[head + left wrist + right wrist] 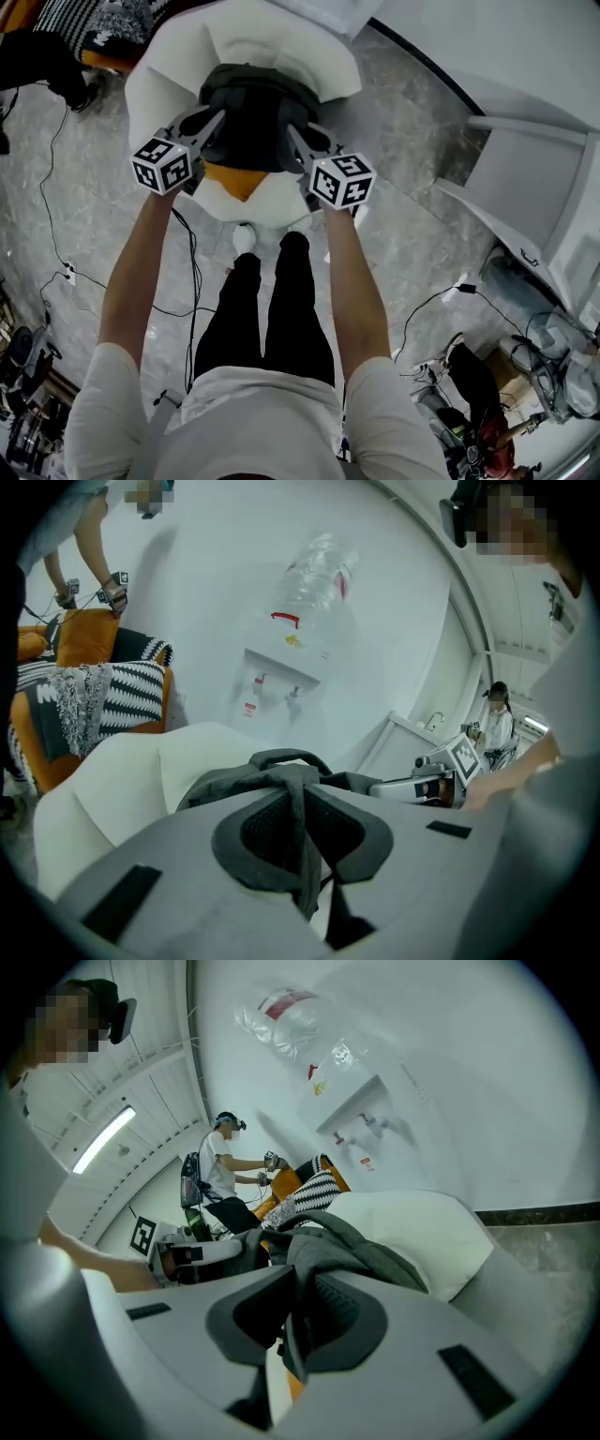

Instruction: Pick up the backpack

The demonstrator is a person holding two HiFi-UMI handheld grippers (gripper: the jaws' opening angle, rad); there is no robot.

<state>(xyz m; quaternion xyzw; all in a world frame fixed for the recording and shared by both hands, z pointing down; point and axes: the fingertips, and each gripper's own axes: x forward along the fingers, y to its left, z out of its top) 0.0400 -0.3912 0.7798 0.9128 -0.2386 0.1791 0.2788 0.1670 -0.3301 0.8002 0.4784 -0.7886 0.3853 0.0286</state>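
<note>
Backpack (251, 101) clamped; left tool (220, 118), right tool (291, 130)

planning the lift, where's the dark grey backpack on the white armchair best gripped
Its thin straps, one per side, from the open front: the dark grey fabric backpack lies in the white cushioned armchair, walled behind. The left gripper and right gripper pinch them so.

The white armchair (155, 89) closes its back and both arms around the backpack (248, 108), so the only open way in is the front edge facing the person's legs (272, 309), with cables (194, 272) across the grey floor (94, 216) at left and white furniture (525, 197) crowding the right.
</note>
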